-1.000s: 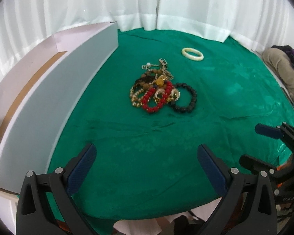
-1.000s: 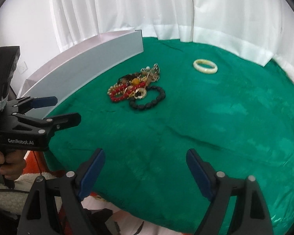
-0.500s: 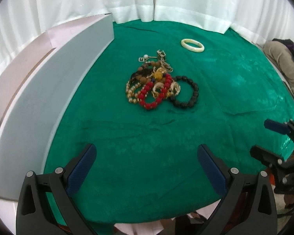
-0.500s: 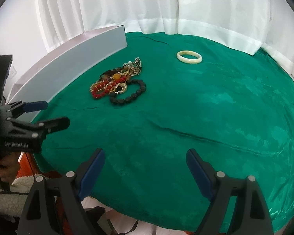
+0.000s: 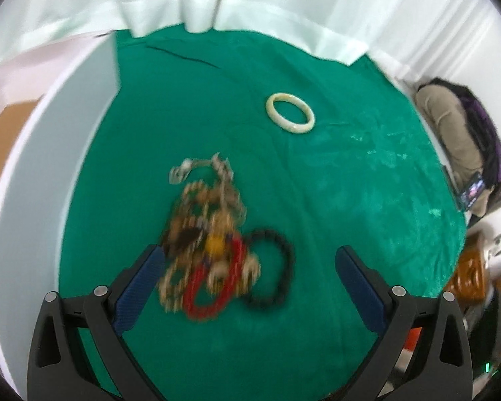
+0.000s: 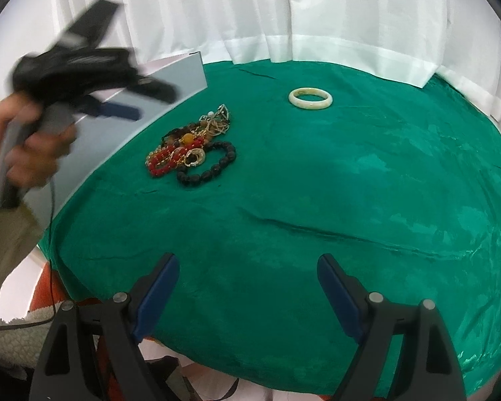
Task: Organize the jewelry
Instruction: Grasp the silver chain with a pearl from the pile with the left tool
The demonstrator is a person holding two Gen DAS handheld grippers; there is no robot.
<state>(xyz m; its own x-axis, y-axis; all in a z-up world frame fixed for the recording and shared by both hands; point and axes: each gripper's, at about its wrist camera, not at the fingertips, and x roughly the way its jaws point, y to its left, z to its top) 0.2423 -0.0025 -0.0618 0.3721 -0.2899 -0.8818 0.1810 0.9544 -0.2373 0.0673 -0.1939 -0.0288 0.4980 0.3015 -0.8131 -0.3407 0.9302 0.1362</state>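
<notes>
A tangled pile of jewelry (image 5: pixel 213 240) (image 6: pixel 190 147) lies on the green cloth: red beads, gold chains, wooden beads. A black bead bracelet (image 5: pixel 274 274) (image 6: pixel 210 170) rests against its right side. A cream bangle (image 5: pixel 290 117) (image 6: pixel 310 99) lies alone farther back. My left gripper (image 5: pixel 247 267) hangs open above the pile, the near end of it between the fingers; in the right wrist view it is a blurred shape (image 6: pixel 123 100) held by a hand, left of the pile. My right gripper (image 6: pixel 247 277) is open over the cloth's near edge, nothing in it.
A long white box (image 5: pixel 33 153) (image 6: pixel 143 100) with a tall wall runs along the cloth's left side. White curtains (image 6: pixel 284 10) close off the back. A person in beige and purple (image 5: pixel 461 133) sits past the right edge of the table.
My left gripper has moved forward fast and now hangs over the jewelry pile; its view is blurred. The right gripper has shifted only a little.
</notes>
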